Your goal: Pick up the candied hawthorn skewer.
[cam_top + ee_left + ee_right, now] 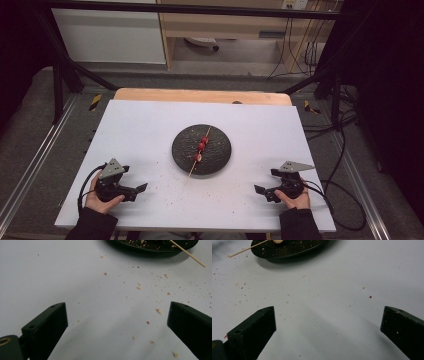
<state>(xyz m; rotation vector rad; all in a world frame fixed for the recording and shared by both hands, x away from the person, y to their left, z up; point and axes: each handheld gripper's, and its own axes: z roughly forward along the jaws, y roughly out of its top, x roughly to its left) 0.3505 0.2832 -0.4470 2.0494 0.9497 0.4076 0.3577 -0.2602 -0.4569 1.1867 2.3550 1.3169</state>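
The surface is a white board laid over a wooden table, whose far edge shows beyond the board. Crumbs and reddish specks are scattered across the near half. The room beyond is dim: grey floor, a dark frame, a white cabinet at far left, cables at far right. No writing can be read anywhere.

Left gripper: near left corner of the board, held in a hand, jaws wide apart, nothing between them.

Plate: dark, round, at the centre of the board, well apart from both grippers. A skewer with three red pieces lies across it, its bare near end sticking out over the rim.

Right gripper: near right corner, hand-held, jaws wide apart and empty.
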